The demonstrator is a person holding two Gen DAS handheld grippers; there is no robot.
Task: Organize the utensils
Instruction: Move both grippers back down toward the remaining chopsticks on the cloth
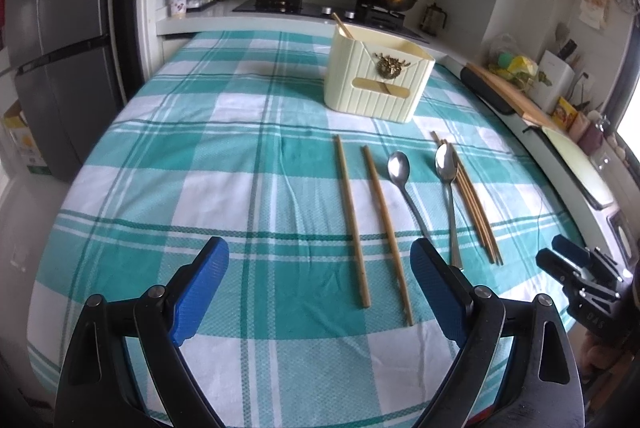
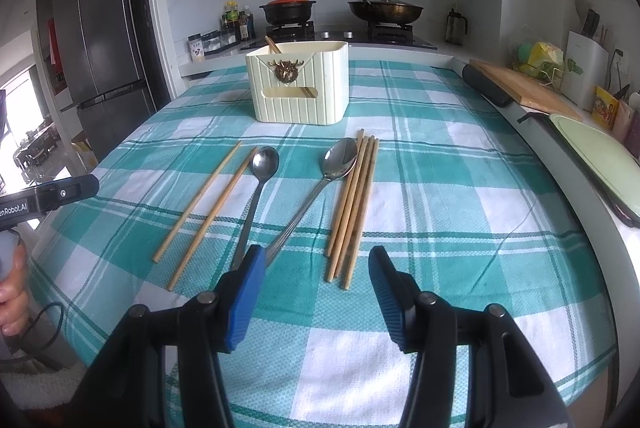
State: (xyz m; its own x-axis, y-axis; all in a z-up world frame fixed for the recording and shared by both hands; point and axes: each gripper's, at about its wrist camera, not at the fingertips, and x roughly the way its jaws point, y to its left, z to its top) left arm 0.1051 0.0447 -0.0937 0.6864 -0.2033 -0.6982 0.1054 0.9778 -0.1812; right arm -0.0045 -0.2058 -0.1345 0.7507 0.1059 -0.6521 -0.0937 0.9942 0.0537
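Cream ribbed utensil holder (image 2: 298, 89) holds 1 wooden chopstick (image 2: 273, 45), leaning.

Left gripper (image 1: 320, 260) points forward and down, jaws wide apart with nothing between the blue pads; right gripper (image 2: 316, 268) is pitched down likewise, jaws parted and empty, while a hand (image 2: 12, 292) grips the left tool's handle.
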